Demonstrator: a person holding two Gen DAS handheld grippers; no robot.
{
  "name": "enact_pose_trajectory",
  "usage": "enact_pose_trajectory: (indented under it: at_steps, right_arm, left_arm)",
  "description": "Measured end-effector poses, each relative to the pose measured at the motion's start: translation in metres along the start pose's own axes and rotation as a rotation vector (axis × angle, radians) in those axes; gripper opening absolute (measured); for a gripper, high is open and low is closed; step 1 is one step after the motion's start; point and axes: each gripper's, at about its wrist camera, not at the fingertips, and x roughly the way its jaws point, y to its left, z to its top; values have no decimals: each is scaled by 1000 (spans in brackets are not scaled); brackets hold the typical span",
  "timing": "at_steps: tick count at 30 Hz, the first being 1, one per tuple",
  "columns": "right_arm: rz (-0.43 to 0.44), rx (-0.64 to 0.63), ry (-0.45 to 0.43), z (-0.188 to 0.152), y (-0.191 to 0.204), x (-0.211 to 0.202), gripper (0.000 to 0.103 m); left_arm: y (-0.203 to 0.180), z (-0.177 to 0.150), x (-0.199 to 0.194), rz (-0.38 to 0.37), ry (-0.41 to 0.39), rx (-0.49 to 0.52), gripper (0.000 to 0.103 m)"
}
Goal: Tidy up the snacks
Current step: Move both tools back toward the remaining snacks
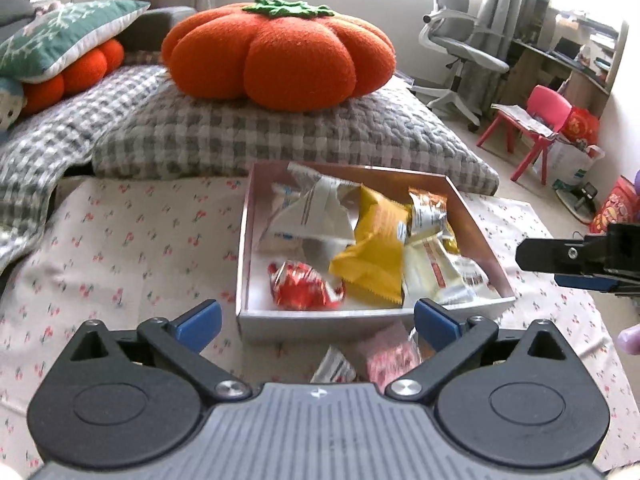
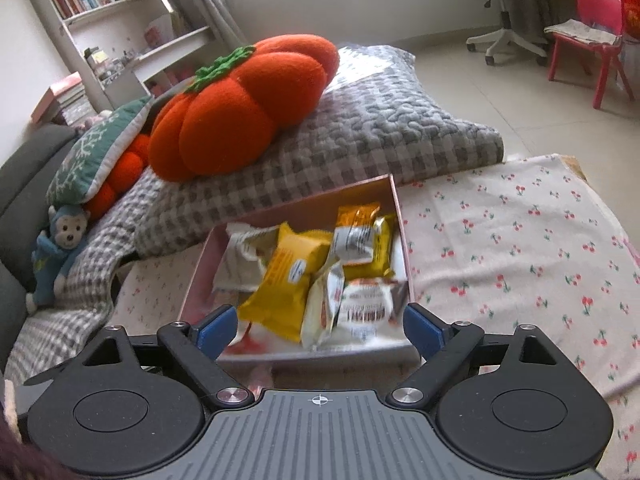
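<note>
A shallow pink box (image 1: 362, 314) on the cherry-print cloth holds several snack packets: a yellow one (image 1: 372, 264), a red one (image 1: 302, 285), white ones (image 1: 316, 216). The box also shows in the right wrist view (image 2: 401, 220) with the yellow packet (image 2: 288, 280). My left gripper (image 1: 318, 322) is open and empty, just before the box's near wall. A pink packet (image 1: 390, 358) and a white packet (image 1: 334, 366) lie on the cloth between its fingers. My right gripper (image 2: 320, 330) is open and empty over the box's near edge; it shows at the right in the left wrist view (image 1: 560, 266).
An orange pumpkin cushion (image 1: 280, 52) sits on a grey checked pillow (image 1: 280, 140) right behind the box. More cushions and a blue monkey toy (image 2: 56, 252) lie to the left. The cherry cloth (image 2: 520, 240) spreads right of the box. An office chair (image 1: 456, 40) and pink chair (image 1: 536, 124) stand beyond.
</note>
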Motion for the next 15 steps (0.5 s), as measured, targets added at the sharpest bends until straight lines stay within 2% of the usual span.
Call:
enact_pose_trajectory:
  at_steps: [5, 9, 11, 15]
  right_arm:
    - [15, -44, 4, -17, 7, -12, 97]
    - [42, -57, 6, -33, 6, -13, 97]
    - [51, -57, -20, -43, 2, -13, 97]
    - [40, -111, -3, -51, 6, -9, 97]
  left_arm:
    - [5, -13, -7, -5, 1, -33, 103]
    - [11, -29, -4, -5, -18, -48, 103]
    - [15, -34, 5, -5, 23, -82, 100]
    - [24, -40, 19, -82, 91, -184, 91]
